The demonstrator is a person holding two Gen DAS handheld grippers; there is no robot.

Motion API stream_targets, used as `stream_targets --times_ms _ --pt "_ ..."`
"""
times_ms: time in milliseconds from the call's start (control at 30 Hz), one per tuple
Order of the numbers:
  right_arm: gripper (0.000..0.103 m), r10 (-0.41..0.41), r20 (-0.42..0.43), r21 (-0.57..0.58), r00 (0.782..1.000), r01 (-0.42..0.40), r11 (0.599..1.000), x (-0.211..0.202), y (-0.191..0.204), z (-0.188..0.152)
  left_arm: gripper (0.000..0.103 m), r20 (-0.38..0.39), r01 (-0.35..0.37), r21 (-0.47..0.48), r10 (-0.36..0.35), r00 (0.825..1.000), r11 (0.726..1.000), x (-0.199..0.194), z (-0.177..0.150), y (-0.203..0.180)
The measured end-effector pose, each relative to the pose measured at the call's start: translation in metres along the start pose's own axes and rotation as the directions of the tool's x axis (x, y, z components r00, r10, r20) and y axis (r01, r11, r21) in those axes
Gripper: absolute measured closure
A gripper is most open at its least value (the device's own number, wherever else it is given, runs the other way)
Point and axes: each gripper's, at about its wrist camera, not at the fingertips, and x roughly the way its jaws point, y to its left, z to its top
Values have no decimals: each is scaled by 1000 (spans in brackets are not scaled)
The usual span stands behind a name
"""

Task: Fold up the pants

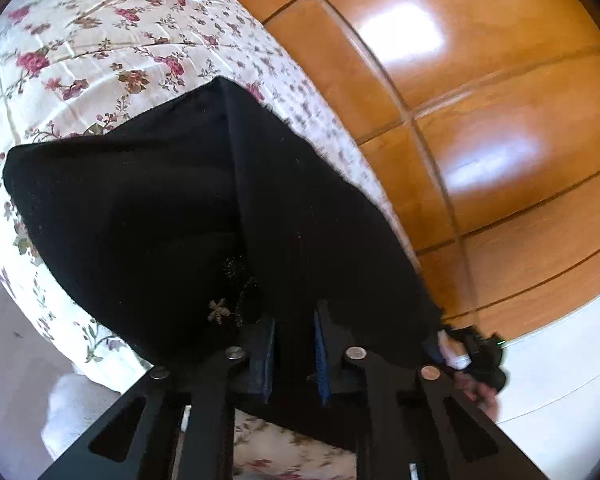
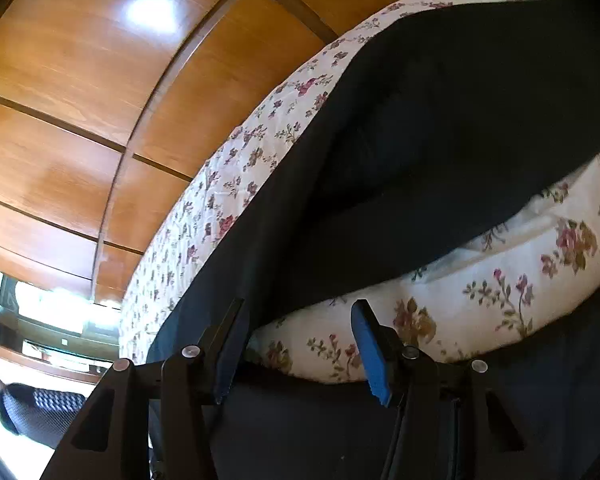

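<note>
The black fabric pants (image 1: 148, 208) are lying spread over a bed covered with a cream quilted bedspread printed with pink and red flowers (image 1: 60, 60), reaching toward the bed's edge beside a glossy orange-brown wooden panelled wardrobe (image 1: 480, 100). A small gold insect-shaped emblem (image 1: 219, 311) is showing on the cloth near the camera.

The left gripper (image 1: 296, 344), a black two-finger tool with blue pads, is standing nearly closed, its pads a narrow gap apart with black cloth lying at and between them; whether the pads are actually pinching the fabric cannot be told.

The right gripper (image 2: 296, 344), of the same make, is standing with its jaws apart. Its left finger is overlapping the edge of the pants (image 2: 440, 120), while its right finger (image 2: 374, 354) is sitting over bare bedspread (image 2: 500, 280); nothing is being pressed between them. In the left wrist view, a hand (image 1: 466, 364) is visible at the pants' right border.
</note>
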Motion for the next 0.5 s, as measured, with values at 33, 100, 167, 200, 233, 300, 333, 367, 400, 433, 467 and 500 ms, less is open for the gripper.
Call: stream_targets --times_ms 33,100,167,200,233,300,333,367,400,433,467,500 --pt "48 -5 0 -1 1000 5 1000 1 1 2 90 13 25 -12 -25 1000 1000 -5 2 -3" --pt "46 -18 -1 -6 1000 18 1000 3 3 9 90 46 78 -34 -76 996 996 -16 7 -6" --pt "44 -24 11 -8 1000 24 1000 3 6 16 91 82 130 -52 -125 989 990 -30 17 -8" --pt "43 -23 21 -8 1000 23 1000 2 7 21 91 98 147 -52 -142 985 988 -37 24 -12" --pt "42 -29 25 -3 999 29 1000 2 9 26 91 106 157 -49 -151 983 986 -41 27 -13" --pt "41 -29 31 25 999 28 999 1 9 34 91 117 180 -41 -174 978 983 -49 38 -18" --pt "41 -24 31 46 999 23 999 1 8 38 91 118 188 -43 -182 976 981 -49 43 -19" --pt "41 -19 29 68 999 17 998 2 6 42 91 121 202 -50 -194 973 978 -50 50 -20" --pt "41 -13 30 96 999 10 995 3 3 46 91 124 213 -61 -204 971 975 -52 55 -20" --pt "46 -8 31 112 999 5 994 5 0 49 91 126 221 -74 -210 969 973 -54 57 -20" --pt "75 -12 28 120 1000 9 993 6 -3 53 91 126 229 -89 -217 968 969 -54 62 -18" --pt "91 -11 17 116 1000 9 993 7 -3 55 91 124 241 -102 -228 966 965 -51 68 -20"
